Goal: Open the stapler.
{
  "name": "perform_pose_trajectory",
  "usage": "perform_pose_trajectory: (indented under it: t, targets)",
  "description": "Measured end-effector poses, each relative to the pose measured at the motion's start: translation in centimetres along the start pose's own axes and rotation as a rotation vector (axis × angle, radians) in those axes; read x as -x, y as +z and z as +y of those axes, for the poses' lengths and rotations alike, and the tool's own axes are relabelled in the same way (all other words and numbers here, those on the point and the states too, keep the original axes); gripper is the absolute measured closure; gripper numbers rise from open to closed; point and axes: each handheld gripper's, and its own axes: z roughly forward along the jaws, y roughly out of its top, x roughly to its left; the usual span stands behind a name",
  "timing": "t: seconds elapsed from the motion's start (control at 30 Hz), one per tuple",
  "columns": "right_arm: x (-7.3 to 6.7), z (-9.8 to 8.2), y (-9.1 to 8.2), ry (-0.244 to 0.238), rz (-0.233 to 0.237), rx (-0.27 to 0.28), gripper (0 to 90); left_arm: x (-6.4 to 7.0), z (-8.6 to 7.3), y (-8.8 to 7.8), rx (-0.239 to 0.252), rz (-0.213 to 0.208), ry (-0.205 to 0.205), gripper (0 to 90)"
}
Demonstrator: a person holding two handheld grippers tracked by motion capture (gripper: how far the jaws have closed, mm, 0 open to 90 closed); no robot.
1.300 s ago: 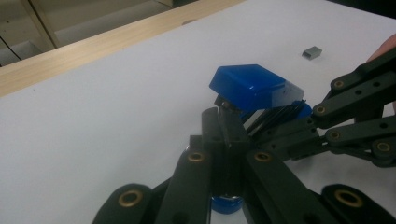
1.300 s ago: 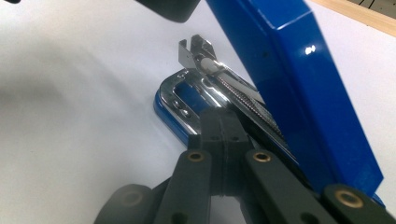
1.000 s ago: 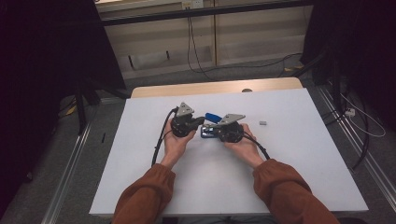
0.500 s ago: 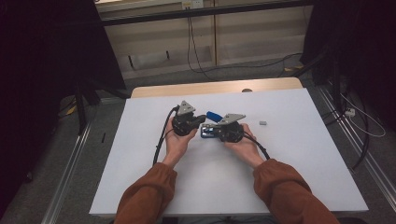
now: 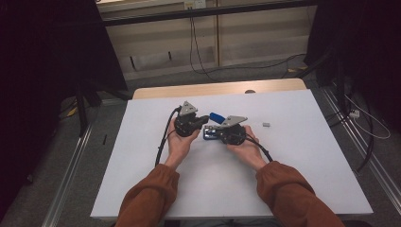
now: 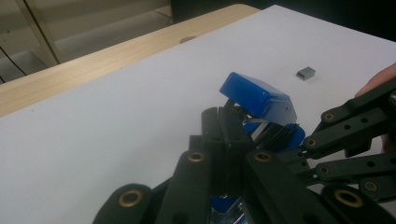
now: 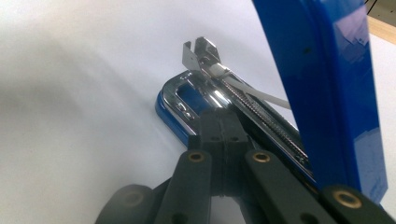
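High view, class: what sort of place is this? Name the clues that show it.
Probably a lab or recording workspace: a plain white table, cables trailing across the floor, dark curtains at the sides, and hand-held grippers working on a blue stapler.

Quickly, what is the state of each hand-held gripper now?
Left hand-held gripper: jaws shut, beside the open blue stapler; a grip cannot be told.
Right hand-held gripper: the same.

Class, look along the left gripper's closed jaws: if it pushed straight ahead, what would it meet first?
Most likely the blue stapler: its raised lid sits just past the left gripper tips, though depth is hard to judge.
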Motion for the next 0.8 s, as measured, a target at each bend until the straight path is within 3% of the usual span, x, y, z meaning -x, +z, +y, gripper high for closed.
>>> perform_pose_trajectory:
  t: [0.17,0.33,0.47,0.6,0.8]
  targets:
    - [-0.2,0.0,-0.3,0.003,0.008,-0.003,90.0,0.0,0.0,0.0,0.005,-0.004,-0.006,90.0]
    - [-0.5,0.4,-0.9,0.016,0.007,0.037,90.0,0.0,0.0,0.0,0.005,-0.004,-0.009,90.0]
    - [-0.4,0.6,-1.4,0.038,-0.015,0.091,90.0,0.0,0.0,0.0,0.004,-0.006,-0.010,90.0]
    - [-0.8,1.0,-1.8,0.023,-0.048,0.148,90.0,-0.2,-0.1,0.0,0.002,-0.007,-0.007,90.0]
    - [-0.7,0.9,-1.3,0.050,-0.069,0.148,90.0,-0.2,-0.1,0.1,0.002,-0.005,-0.008,90.0]
